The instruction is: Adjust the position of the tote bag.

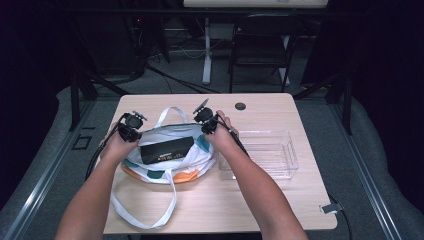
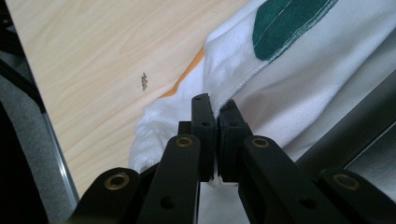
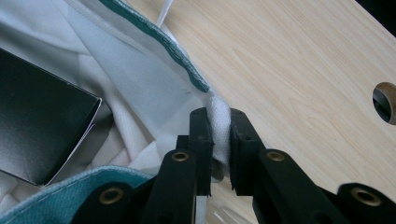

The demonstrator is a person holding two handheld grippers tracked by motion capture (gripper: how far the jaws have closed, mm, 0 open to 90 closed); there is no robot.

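Note:
A white cloth tote bag (image 1: 172,165) with green and orange patches lies on the wooden table (image 1: 260,112), and a black box (image 1: 166,150) rests in its mouth. My left gripper (image 1: 131,131) is shut on the bag's left rim; in the left gripper view the white hem (image 2: 215,109) is pinched between the jaws. My right gripper (image 1: 209,124) is shut on the bag's right rim, where a fold of white cloth (image 3: 218,121) sits between its jaws. The black box (image 3: 42,126) lies just left of that grip. Both hands hold the bag's mouth spread apart.
A clear plastic bin (image 1: 265,155) stands on the table right of the bag. The bag's long white handle (image 1: 150,212) loops toward the table's front edge. A round cable hole (image 1: 240,106) sits near the far edge. A dark chair (image 1: 262,45) stands beyond the table.

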